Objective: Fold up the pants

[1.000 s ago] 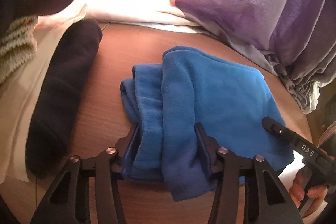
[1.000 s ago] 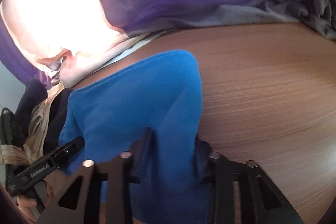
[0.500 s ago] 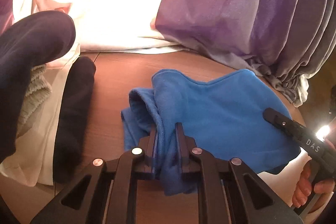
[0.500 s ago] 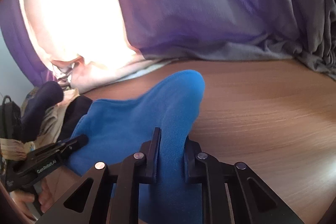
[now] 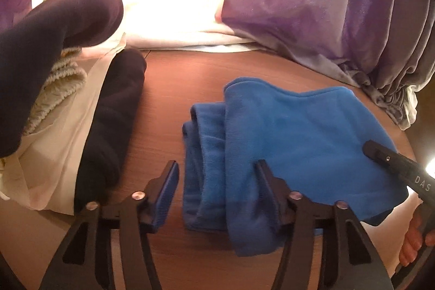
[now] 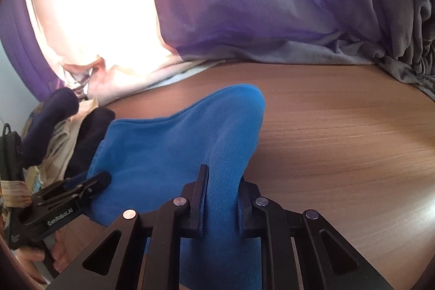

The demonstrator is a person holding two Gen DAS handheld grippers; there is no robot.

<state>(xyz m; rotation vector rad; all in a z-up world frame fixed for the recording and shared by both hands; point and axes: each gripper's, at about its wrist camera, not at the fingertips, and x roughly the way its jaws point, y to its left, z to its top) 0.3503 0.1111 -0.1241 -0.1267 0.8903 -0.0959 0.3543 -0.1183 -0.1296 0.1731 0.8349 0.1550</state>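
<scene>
On the wooden bench, blue fleece pants lay folded.
My left claw was opening, its pads clear of the cloth between them; my right claw pinched a raised fold of the pants.

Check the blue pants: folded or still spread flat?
Folded. The blue pants lie in a compact stack on the table, layered edges showing at the left side, one end pinched in the right hand-held gripper.

A home: purple curtains, piled clothes, wooden table.
</scene>
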